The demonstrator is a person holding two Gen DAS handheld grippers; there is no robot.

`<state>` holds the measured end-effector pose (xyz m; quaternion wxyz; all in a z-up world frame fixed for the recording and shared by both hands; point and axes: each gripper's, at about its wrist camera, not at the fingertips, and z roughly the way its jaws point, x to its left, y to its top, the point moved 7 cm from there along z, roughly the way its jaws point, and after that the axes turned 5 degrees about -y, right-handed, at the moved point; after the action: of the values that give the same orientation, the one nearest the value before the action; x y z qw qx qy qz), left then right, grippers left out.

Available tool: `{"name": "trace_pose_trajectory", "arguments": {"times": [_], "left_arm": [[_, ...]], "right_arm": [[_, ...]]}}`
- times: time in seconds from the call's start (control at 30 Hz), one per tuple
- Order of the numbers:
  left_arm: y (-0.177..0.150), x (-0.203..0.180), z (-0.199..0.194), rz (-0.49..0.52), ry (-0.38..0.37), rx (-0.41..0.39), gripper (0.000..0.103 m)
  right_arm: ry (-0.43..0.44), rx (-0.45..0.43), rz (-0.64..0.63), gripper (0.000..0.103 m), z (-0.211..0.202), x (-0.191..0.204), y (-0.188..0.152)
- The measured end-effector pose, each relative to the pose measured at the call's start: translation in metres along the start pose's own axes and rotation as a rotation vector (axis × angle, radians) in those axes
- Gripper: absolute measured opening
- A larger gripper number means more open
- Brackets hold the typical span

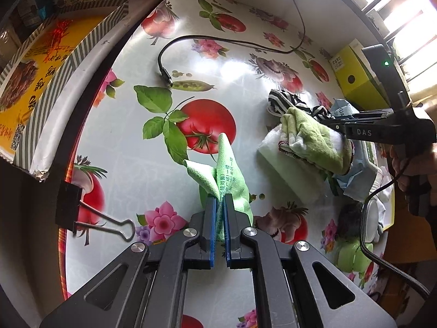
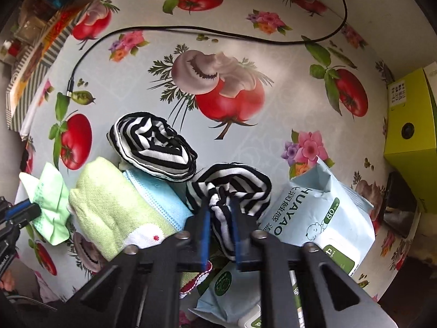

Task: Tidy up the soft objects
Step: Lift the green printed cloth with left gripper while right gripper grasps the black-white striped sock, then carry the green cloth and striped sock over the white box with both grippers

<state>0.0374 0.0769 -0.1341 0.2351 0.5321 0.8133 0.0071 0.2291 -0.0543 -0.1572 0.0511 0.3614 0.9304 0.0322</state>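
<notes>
My left gripper [image 1: 220, 201] is shut on a thin light-green packet [image 1: 228, 168] with printed text, held just above the flowered tablecloth [image 1: 240, 63]. That packet [image 2: 50, 205] and the left gripper [image 2: 26, 210] also show at the left edge of the right wrist view. My right gripper [image 2: 220, 209] points down into a pile and is shut on a black-and-white striped cloth [image 2: 232, 187]. A second striped bundle [image 2: 153, 145] lies just behind it. Beside these lie a green towel [image 2: 114, 205] and a blue face mask [image 2: 161, 199]. In the left wrist view the right gripper [image 1: 331, 123] reaches into the pile over the towel [image 1: 314, 139].
A pale-blue wet-wipes pack [image 2: 325, 218] lies right of the pile, with a dark phone [image 2: 398, 210] and a yellow-green box [image 2: 412, 142] beyond. A black cable [image 2: 191, 31] loops across the cloth. A binder clip [image 1: 82, 216] grips the left table edge, near a printed box [image 1: 41, 68].
</notes>
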Motion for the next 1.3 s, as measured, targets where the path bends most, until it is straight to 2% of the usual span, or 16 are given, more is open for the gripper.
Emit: {"name": "trace_pose_trajectory", "arguments": {"times": [0.23,0.5,0.67,0.93,1.3], "left_arm": [[0.015,-0.017,-0.008,0.026,0.000,-0.030,0.005],[0.021,-0.051,-0.033,0.052,0.019,-0.087,0.005],[0.017,-0.087,-0.048,0.088,0.024,-0.111,0.005],[0.008,-0.167,-0.055,0.199,-0.010,-0.097,0.005],[0.005,-0.259,-0.046,0.348,-0.060,-0.067,0.005]], "right_arm": [[0.071,-0.169,0.061,0.010,-0.057,-0.009,-0.009],[0.150,-0.311,0.117,0.010,-0.118,-0.021,-0.054],[0.195,-0.365,0.166,0.010,-0.143,-0.036,-0.100],[0.233,-0.419,0.275,0.010,-0.162,-0.075,-0.177],[0.228,-0.456,0.440,0.010,-0.163,-0.134,-0.245]]}}
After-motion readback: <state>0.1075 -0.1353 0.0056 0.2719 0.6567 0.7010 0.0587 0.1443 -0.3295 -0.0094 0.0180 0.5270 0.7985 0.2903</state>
